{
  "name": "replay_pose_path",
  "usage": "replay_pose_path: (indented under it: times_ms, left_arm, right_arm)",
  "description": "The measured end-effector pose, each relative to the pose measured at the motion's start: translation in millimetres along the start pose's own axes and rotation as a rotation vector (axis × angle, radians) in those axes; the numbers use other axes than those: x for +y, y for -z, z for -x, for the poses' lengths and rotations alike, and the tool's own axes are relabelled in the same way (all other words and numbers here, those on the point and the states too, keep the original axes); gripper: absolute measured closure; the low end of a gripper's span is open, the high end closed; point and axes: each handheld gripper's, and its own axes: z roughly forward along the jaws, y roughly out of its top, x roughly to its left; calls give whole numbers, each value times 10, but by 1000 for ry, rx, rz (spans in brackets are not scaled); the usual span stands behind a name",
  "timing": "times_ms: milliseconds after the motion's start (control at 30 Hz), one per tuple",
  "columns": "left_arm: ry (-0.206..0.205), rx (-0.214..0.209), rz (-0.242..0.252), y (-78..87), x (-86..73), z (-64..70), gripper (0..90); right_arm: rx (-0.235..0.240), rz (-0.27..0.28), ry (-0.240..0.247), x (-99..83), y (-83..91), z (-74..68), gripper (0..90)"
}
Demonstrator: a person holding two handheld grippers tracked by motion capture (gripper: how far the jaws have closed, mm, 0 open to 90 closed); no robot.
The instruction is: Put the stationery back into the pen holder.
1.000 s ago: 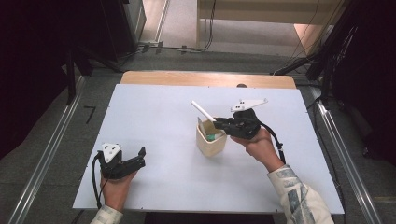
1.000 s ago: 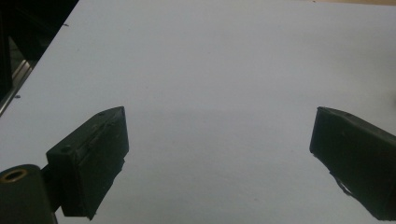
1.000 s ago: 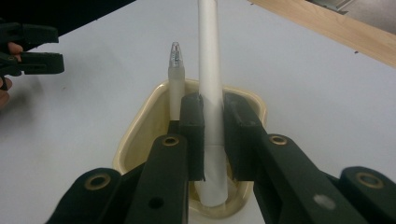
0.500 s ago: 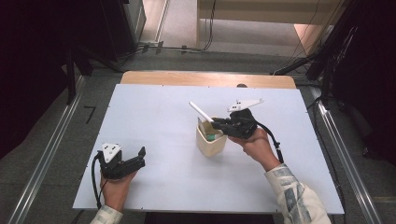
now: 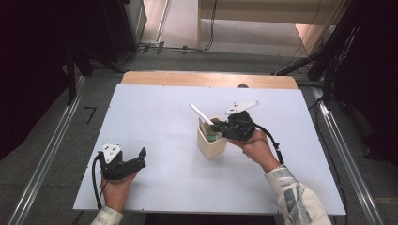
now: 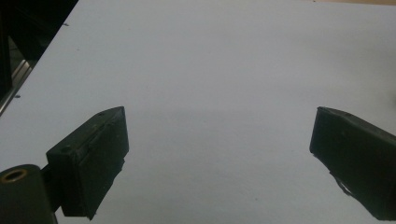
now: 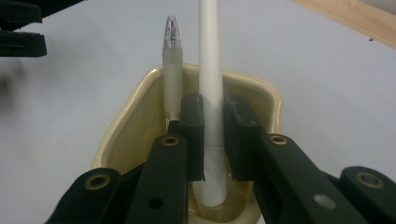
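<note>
On the white counter (image 5: 159, 126), a cream ceramic cup (image 5: 210, 141) stands mid-surface as the right hand-held gripper (image 7: 213, 112) clamps a white plastic stick (image 7: 208, 56) inside it (beside a clear-capped pen (image 7: 172, 65)). Next, probably, a release or a straight lift. The left hand-held gripper (image 6: 219, 140) gapes wide, empty.

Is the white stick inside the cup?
Yes: the white stick has its lower end inside the cup, gripped by the right gripper.
</note>
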Motion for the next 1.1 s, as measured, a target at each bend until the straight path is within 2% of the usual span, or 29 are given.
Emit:
replay_pose_path:
  times_ms: [333, 533, 767, 933, 1100]
  left_arm:
    - [0, 1, -2, -5, -1, 3, 54]
    - [1, 0, -2, -3, -1, 0, 55]
    - [2, 0, -1, -2, 0, 0, 54]
    - [1, -1, -1, 0, 0, 0, 54]
    - [2, -1, 2, 3, 1, -8, 54]
  right_arm:
    - [-19, -22, 19, -11, -4, -26, 763]
    - [-3, -39, 21, -15, 2, -45, 764]
    - [36, -47, -17, -5, -15, -46, 764]
    - [62, -74, -53, 5, -50, -45, 763]
    - [79, -98, -69, -13, -86, -26, 704]
